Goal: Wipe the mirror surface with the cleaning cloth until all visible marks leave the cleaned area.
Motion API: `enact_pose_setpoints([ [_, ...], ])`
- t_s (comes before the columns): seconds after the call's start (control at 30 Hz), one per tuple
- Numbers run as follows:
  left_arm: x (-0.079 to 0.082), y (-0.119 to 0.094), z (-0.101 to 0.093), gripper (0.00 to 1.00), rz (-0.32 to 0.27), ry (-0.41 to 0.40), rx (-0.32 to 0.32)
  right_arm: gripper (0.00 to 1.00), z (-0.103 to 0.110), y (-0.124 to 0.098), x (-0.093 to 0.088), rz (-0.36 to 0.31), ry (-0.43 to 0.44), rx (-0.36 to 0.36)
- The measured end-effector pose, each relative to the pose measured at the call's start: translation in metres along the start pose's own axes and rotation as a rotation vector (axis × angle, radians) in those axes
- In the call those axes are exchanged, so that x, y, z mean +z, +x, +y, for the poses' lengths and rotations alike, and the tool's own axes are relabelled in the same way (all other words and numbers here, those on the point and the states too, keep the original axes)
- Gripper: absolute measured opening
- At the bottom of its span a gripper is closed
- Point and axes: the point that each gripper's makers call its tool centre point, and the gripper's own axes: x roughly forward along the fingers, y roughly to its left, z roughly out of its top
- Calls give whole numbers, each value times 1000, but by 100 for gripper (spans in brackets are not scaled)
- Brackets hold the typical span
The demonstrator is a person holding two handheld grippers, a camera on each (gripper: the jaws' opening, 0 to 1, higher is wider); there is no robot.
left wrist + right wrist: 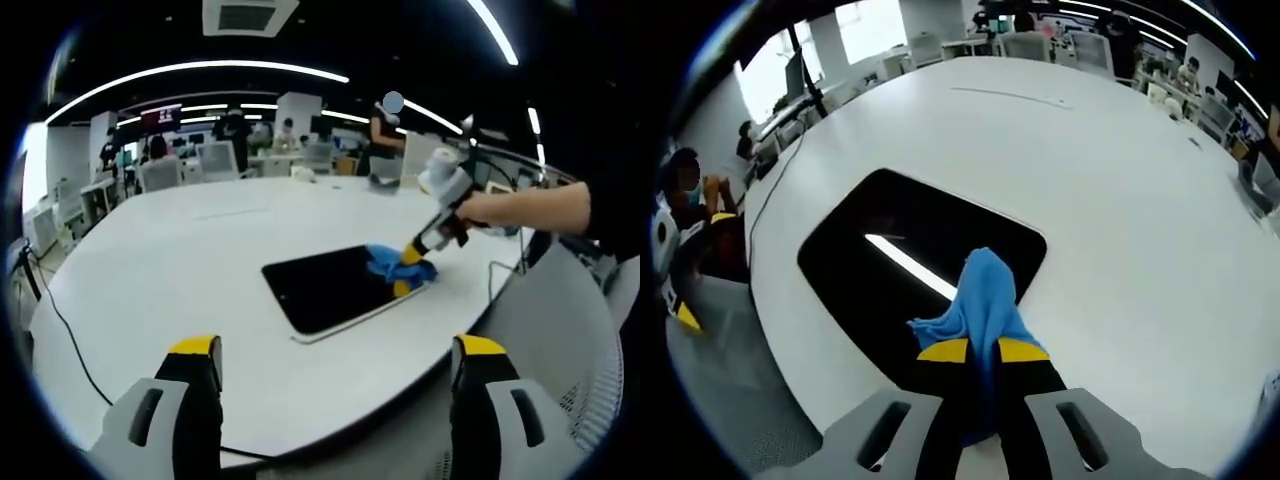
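Right gripper (983,351) pinches blue cloth (983,295) on mirror (900,250) near desk (1120,180) edge; left gripper (335,357) spread, idle; best: press flat, overlapping strokes across glass.

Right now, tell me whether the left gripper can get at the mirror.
Probably yes: the left gripper hangs open over bare table with nothing before the mirror; the right gripper and blue cloth occupy only its far corner.

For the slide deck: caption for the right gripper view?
Right gripper presses blue cloth onto mirror on white table.
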Motion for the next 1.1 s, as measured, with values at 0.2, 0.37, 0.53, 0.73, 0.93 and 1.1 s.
enact_pose_setpoints([
  [0.2, -1, 0, 0, 95, 4, -4, 1, 4, 4, -3, -5, 7, 2, 13],
  [0.37, -1, 0, 0, 93, 6, -6, -1, 4, 7, -4, -8, 10, -4, 17],
  [0.53, -3, 0, 0, 91, 17, -10, -2, 4, 8, -5, -9, 12, -4, 15],
  [0.73, -4, 0, 0, 91, 22, -12, 0, 4, 9, -5, -9, 20, -6, 10],
  [0.93, -4, 0, 1, 91, 24, -14, 3, 4, 11, -4, -8, 35, -19, -6],
  [1.1, -4, 0, 1, 91, 24, -15, 3, 4, 16, -2, -5, 36, -23, 0],
])
